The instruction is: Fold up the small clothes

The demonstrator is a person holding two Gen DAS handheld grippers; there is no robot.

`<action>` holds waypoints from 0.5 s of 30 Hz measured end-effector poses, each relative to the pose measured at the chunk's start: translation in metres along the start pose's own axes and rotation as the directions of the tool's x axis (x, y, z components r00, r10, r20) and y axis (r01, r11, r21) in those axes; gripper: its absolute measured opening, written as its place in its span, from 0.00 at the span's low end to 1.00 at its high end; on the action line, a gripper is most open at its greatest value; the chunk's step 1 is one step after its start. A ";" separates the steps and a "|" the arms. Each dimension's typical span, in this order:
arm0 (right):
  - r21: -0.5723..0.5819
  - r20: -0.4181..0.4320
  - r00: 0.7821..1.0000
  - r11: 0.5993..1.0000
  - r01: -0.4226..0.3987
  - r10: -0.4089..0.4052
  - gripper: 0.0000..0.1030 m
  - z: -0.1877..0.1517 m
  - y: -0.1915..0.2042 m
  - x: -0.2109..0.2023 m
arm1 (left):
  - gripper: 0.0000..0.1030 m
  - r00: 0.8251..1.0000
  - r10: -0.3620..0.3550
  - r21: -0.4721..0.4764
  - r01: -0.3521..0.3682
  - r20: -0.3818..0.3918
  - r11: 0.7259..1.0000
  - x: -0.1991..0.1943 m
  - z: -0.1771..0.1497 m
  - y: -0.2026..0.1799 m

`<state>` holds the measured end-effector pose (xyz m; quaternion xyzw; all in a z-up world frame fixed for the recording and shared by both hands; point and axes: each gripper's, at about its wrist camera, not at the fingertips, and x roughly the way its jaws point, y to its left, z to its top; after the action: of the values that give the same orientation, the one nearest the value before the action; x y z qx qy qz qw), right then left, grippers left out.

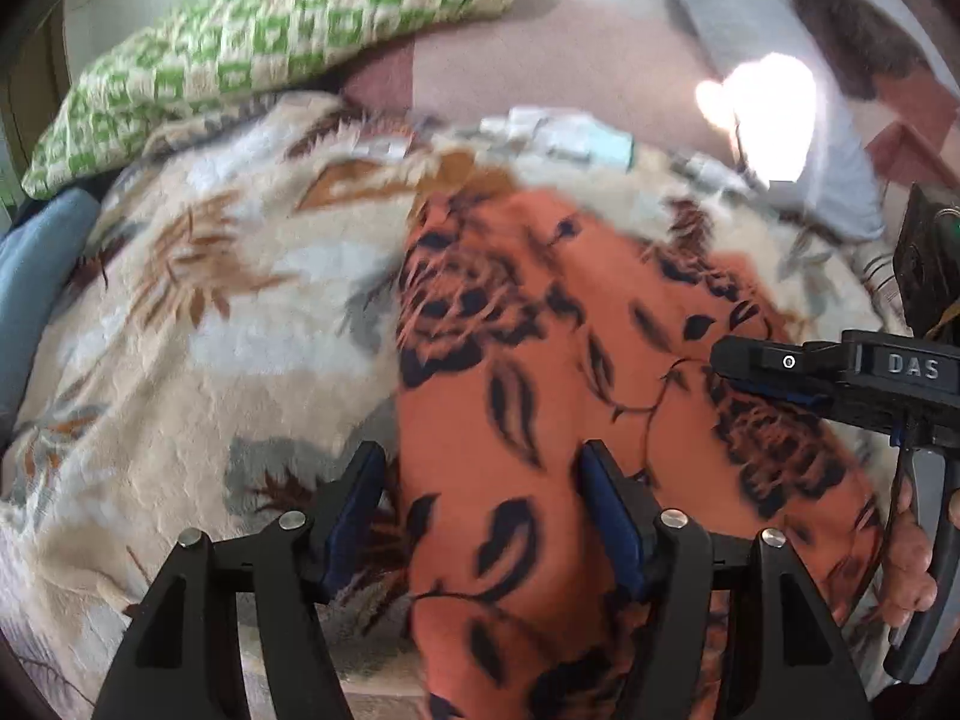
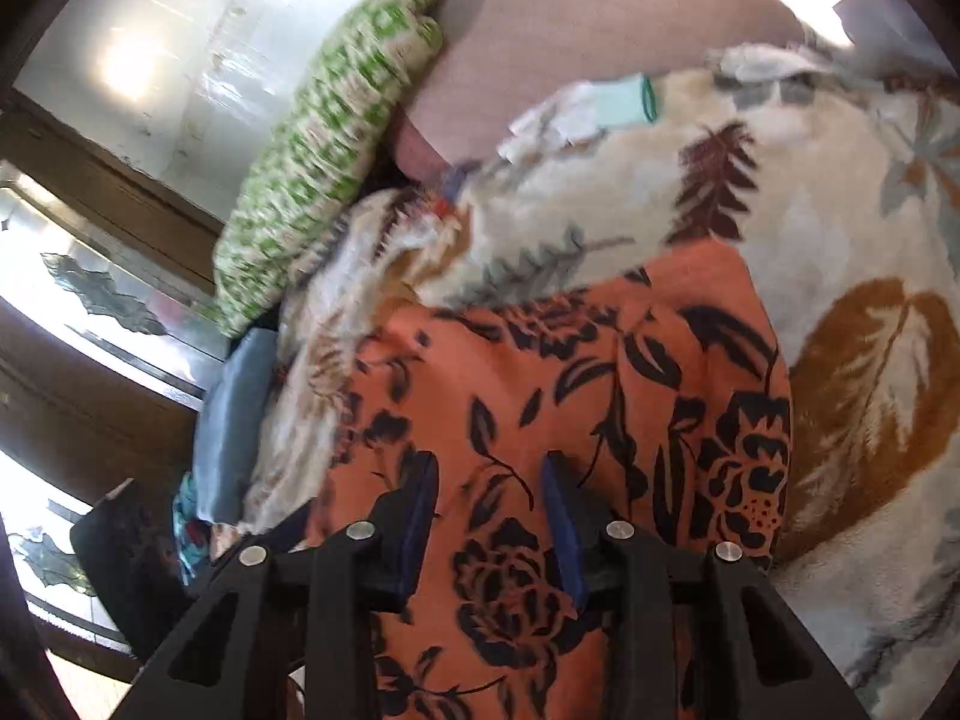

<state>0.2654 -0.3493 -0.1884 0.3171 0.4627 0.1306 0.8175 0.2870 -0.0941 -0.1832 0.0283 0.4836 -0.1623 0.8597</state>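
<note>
Orange floral garment [image 1: 540, 360] is lying spread on a plush leaf-print blanket [image 1: 198, 312] on the bed, its near part running under both cameras and its far edge ending short of a small stack of pale folded cloths [image 1: 558, 132]. It is looking like a thin, smooth woven fabric with black roses and leaves, already lying as a long panel with straight side edges, so a fold seems to be in progress.

Left hand-held gripper [image 1: 480, 516] is hovering over the garment's left edge with its blue-padded jaws wide apart and holding nothing. Right hand-held gripper [image 2: 489, 516] is likewise standing open above the middle of the cloth, nothing pinched between its pads; in the left view it is reaching in from the right, close over the fabric.

To do this step well, each gripper should probably be closing on one near corner only, catching the thin cloth and not the deep pile beneath, then carrying both corners evenly so the edges are meeting square.

Farther off, a green-and-cream checked pillow [image 1: 270, 42] is resting at the far left, soft and bulky.
</note>
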 end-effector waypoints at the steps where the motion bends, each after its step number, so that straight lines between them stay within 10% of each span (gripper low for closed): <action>1: 0.023 -0.023 1.000 1.000 0.021 -0.020 0.27 0.000 -0.013 0.011 | 0.71 1.000 -0.019 -0.027 0.018 -0.007 0.999 0.004 -0.001 0.005; 10: 0.030 0.021 0.995 0.995 -0.096 0.095 0.24 -0.011 -0.018 -0.048 | 0.73 0.992 -0.115 -0.077 0.118 0.041 0.990 -0.030 -0.005 0.005; 15: -0.023 -0.072 0.997 1.000 -0.019 0.017 0.24 -0.038 -0.010 -0.037 | 0.73 1.000 -0.022 -0.008 0.022 -0.020 1.000 -0.015 -0.020 0.000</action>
<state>0.2126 -0.3602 -0.1839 0.3067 0.4875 0.1549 0.8027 0.2633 -0.0860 -0.1817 0.0214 0.4931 -0.1696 0.8530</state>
